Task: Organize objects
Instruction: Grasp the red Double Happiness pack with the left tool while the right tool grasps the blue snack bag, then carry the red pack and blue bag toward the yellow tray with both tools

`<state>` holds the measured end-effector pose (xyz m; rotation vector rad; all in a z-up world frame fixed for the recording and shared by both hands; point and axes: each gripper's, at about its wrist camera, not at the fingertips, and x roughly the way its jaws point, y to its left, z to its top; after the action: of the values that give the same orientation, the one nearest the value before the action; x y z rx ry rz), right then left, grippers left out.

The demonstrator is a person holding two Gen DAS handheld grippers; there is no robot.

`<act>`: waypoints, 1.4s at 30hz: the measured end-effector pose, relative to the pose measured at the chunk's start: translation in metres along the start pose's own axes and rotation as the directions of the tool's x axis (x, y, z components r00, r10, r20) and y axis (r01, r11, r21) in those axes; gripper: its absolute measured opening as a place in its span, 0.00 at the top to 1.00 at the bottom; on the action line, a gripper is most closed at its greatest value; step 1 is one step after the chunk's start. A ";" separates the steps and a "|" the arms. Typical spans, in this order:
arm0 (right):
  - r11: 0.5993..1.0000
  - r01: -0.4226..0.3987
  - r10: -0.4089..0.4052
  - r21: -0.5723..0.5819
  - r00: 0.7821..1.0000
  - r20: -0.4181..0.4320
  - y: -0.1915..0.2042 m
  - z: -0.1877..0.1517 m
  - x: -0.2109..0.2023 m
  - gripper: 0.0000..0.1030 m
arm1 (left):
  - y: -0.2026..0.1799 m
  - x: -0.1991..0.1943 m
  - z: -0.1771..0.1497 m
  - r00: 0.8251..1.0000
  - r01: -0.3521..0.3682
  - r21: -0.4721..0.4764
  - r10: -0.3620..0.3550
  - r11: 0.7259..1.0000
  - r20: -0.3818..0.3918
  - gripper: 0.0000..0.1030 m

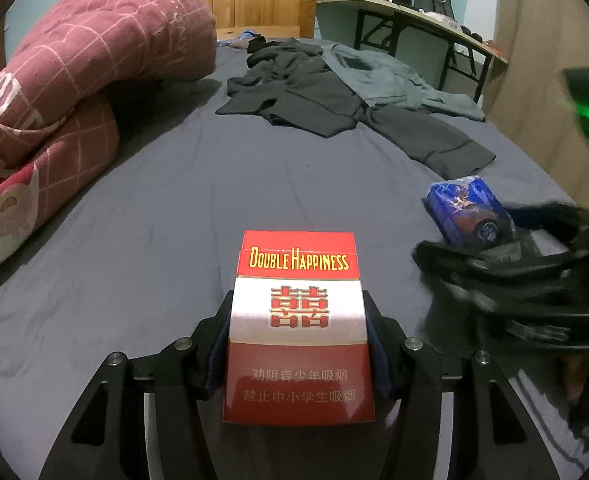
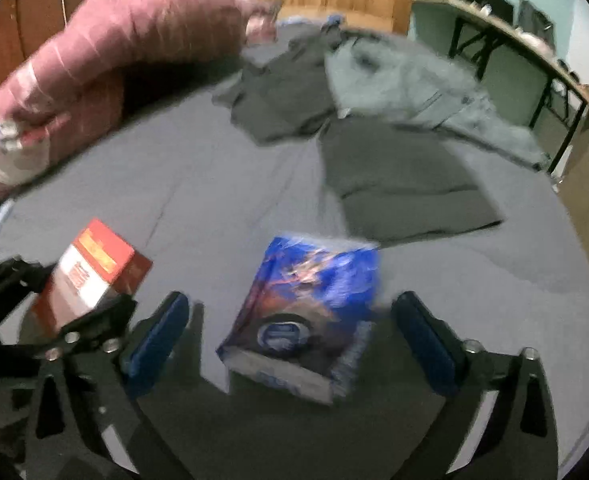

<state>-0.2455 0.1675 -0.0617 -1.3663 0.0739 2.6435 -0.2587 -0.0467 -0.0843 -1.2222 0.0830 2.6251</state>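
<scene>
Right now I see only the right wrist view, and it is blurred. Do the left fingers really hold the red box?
Observer: Yes. In the left wrist view both fingers of the left gripper press the sides of the red cigarette pack.
Operator: Can you read its label?
Observer: It reads Double Happiness in yellow letters, above a red double character on a white band.

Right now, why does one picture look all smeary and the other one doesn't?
Right wrist view: everything is motion-smeared, even the blue packet and the pink quilt. Left wrist view: sharp, with readable letters on the red box, but glare whitens its middle band, and the fisheye curves the bed.
</scene>
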 end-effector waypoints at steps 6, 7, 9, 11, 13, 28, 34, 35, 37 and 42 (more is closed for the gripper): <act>0.999 -0.007 0.008 -0.044 1.000 0.015 -0.007 -0.014 -0.019 0.67 | -0.007 -0.009 -0.006 1.000 -0.027 -0.009 0.027 1.000 0.013 0.46; 0.999 -0.018 0.019 -0.043 1.000 0.014 -0.011 -0.019 -0.025 0.68 | -0.008 -0.014 -0.010 0.999 -0.029 -0.012 0.029 1.000 0.016 0.46; 0.999 -0.042 0.043 -0.024 0.999 0.014 -0.019 -0.030 -0.040 0.69 | -0.013 -0.028 -0.019 0.999 -0.037 -0.001 0.037 0.999 0.031 0.46; 0.997 -0.076 0.076 -0.001 0.997 0.024 -0.024 -0.043 -0.054 0.70 | -0.016 -0.045 -0.028 0.998 -0.045 0.007 0.044 0.999 0.040 0.46; 0.992 -0.120 0.120 0.024 0.992 0.032 -0.029 -0.058 -0.070 0.70 | -0.019 -0.068 -0.039 0.998 -0.036 -0.004 0.036 0.999 0.046 0.46; 0.961 -0.230 0.205 0.155 0.966 0.159 -0.047 -0.146 -0.208 0.70 | -0.054 -0.239 -0.125 0.988 0.026 -0.076 -0.014 0.997 0.154 0.46; 0.951 -0.257 0.213 0.174 0.949 0.232 -0.043 -0.156 -0.246 0.70 | -0.071 -0.277 -0.144 0.978 0.048 -0.055 -0.036 0.997 0.206 0.46; 0.953 -0.255 0.214 0.163 0.948 0.236 -0.041 -0.155 -0.249 0.70 | -0.072 -0.280 -0.145 0.976 0.044 -0.049 -0.033 0.998 0.214 0.46; 0.955 -0.255 0.215 0.151 0.946 0.243 -0.039 -0.155 -0.254 0.70 | -0.074 -0.286 -0.149 0.974 0.043 -0.044 -0.032 0.998 0.223 0.46; 0.955 -0.250 0.206 0.157 0.946 0.249 -0.043 -0.158 -0.257 0.70 | -0.070 -0.291 -0.154 0.974 0.045 -0.055 -0.031 0.997 0.223 0.46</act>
<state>0.0353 0.1596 0.0569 -1.0407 0.4668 2.8760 0.0538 -0.0598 0.0409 -0.9296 -0.0594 2.7281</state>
